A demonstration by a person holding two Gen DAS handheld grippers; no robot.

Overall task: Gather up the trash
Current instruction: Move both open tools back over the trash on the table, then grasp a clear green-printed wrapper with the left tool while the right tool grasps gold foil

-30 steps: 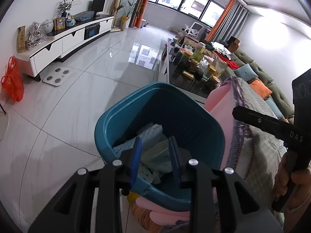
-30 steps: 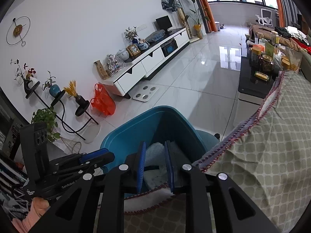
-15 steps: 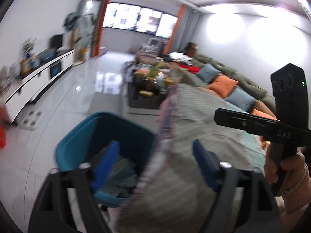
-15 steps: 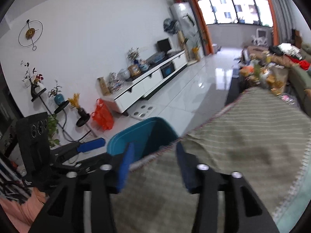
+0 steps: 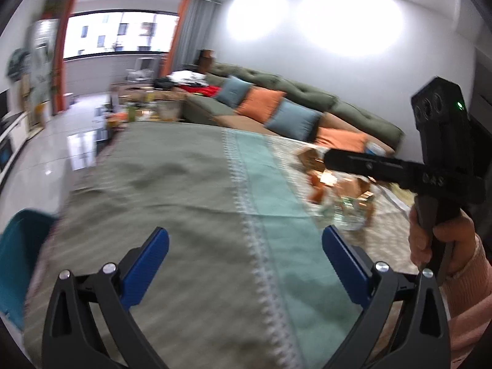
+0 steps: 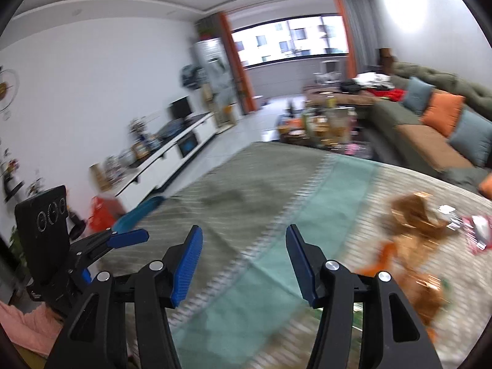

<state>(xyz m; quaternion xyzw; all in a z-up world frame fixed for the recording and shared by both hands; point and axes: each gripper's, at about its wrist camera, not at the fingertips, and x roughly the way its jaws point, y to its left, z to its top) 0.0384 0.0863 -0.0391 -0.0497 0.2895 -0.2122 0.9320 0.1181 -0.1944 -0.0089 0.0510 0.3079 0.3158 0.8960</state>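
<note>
A heap of orange and gold wrappers [image 5: 338,193] lies on the green patterned tablecloth [image 5: 200,184], to the right of my left gripper [image 5: 246,240]. Its blue-padded jaws are opening wide with nothing between them. In the right wrist view the same wrappers [image 6: 412,236] lie to the right of my right gripper [image 6: 244,243], whose jaws are opening, empty, above the tablecloth [image 6: 261,190]. The teal bin [image 5: 18,258] shows at the table's left edge; its rim [image 6: 138,215] peeks over the far-left edge. The pictures are blurred by motion.
A red and white packet [image 6: 476,233] lies beyond the wrappers. A green sofa [image 5: 292,104] with orange and blue cushions runs along the right wall. A cluttered low table [image 6: 326,126] stands behind. A white TV cabinet [image 6: 172,153] lines the left wall.
Both grippers swung from over the teal bin to the right, over the tablecloth. Both sets of jaws went from nearly shut to spread apart. The wrappers came into view.
</note>
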